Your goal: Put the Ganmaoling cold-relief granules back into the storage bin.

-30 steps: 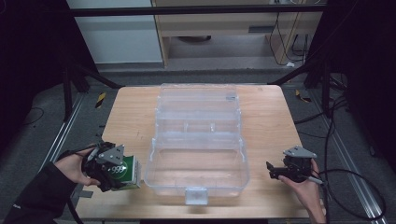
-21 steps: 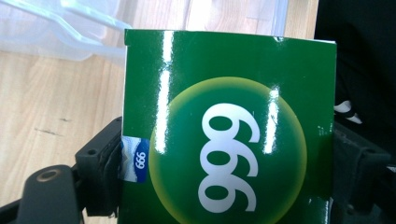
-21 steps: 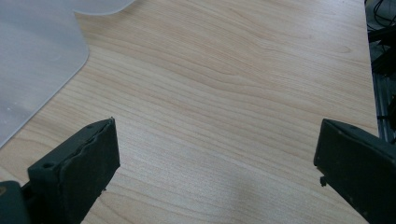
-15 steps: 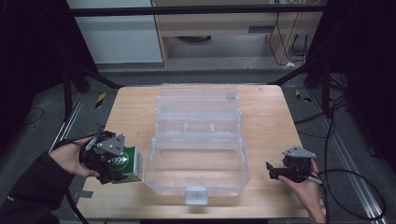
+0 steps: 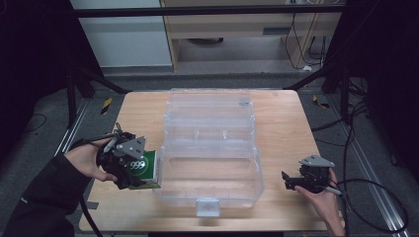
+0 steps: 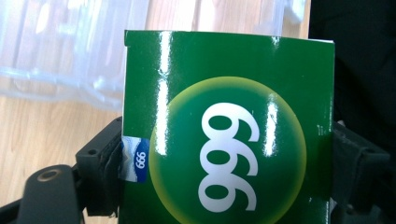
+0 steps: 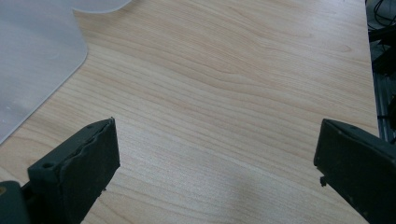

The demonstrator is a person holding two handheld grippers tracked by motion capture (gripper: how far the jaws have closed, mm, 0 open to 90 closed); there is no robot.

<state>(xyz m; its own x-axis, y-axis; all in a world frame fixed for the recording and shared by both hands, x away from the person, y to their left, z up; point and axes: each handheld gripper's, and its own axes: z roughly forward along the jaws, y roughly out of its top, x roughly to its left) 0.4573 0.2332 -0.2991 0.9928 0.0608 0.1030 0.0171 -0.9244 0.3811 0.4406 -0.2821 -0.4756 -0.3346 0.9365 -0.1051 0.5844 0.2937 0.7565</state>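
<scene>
- Now, high view: the left gripper (image 5: 129, 165) grips a green box (image 5: 143, 168) by its two sides, lifted off the counter (image 5: 281, 113); the clear bin (image 5: 210, 148) lies just ahead of the gripper, its near wall almost touching the box.
- The right gripper (image 5: 291, 181) rests low over the counter on the bin's other side, well apart from the box, holding nothing.
- Left gripper view: the box (image 6: 229, 135) sits between the jaws, one jaw against each side, its "999" face turned to the camera; the bin's (image 6: 60, 51) clear wall lies beyond and to one side of the gripper.
- The grip looks square and deep, so I judge it safe to carry without re-gripping.
- Right gripper view: the jaws stand wide apart over bare wood (image 7: 224, 93), with a corner of the bin (image 7: 32, 60) ahead and to one side.
- To do the step well, I would lift the box clear above the bin's rim before moving it forward, since catching the wall could shove the light bin.
- Lower it flat into the front compartment, and open only once it rests on the floor.
- The right gripper could steady the bin if it slides.
</scene>
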